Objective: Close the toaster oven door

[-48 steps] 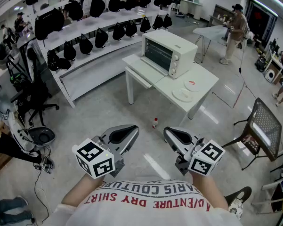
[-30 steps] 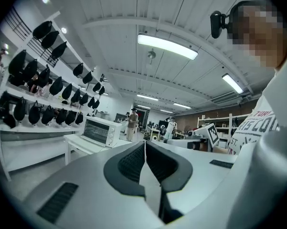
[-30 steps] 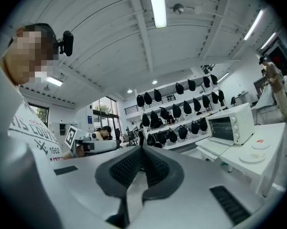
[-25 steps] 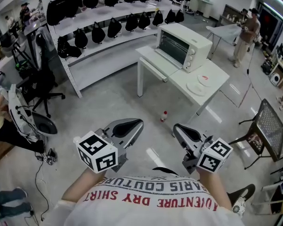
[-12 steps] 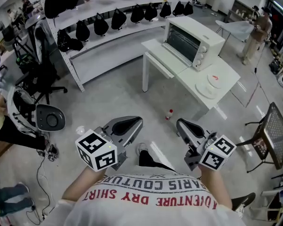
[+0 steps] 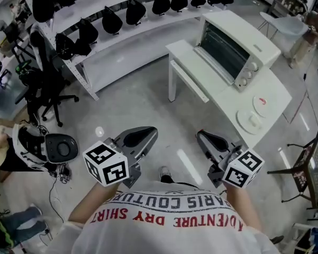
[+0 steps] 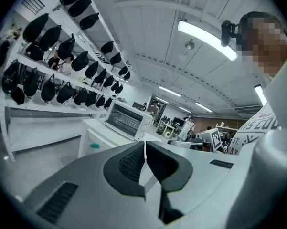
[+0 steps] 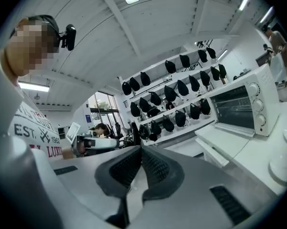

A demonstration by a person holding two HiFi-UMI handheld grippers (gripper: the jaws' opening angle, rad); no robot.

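White cloth with red lettering, the person's shirt [image 6: 169, 218], lies nearest, and the boxy white metal toaster oven [image 6: 243, 41] stands well ahead of it and to the right. Just past the shirt, the grey plastic left gripper [image 6: 140, 136], with its black-and-white marker cube [image 6: 107, 169], is held well short of the toaster oven and to its left. In its own view the left gripper [image 7: 144, 146] has its dark ribbed pads pressed together with nothing between them. The matching grey right gripper [image 6: 206, 141], with a marker cube [image 6: 243, 168] of its own, sits nearer in line with the oven but well apart from it. Its jaws are likewise pressed together and empty [image 8: 139, 149]. Pale grey concrete floor [image 6: 148, 105] lies between both grippers and the oven. The oven rests on a white rectangular table [image 6: 278, 97], its dark front opening showing a wire rack. A pale flap [image 8: 234, 129] juts forward from the lower edge of that opening, which reads as the door let down, though the angle makes this uncertain. Right of the oven on the same table lie two round white plates [image 6: 252, 121], the farther one bearing a small red mark [image 6: 263, 102]. Beyond the oven and to its left runs long white metal shelving [image 6: 127, 62] lined with rows of black bags [image 6: 135, 10], and a black wheeled office chair [image 6: 45, 97] stands far to the oven's left.
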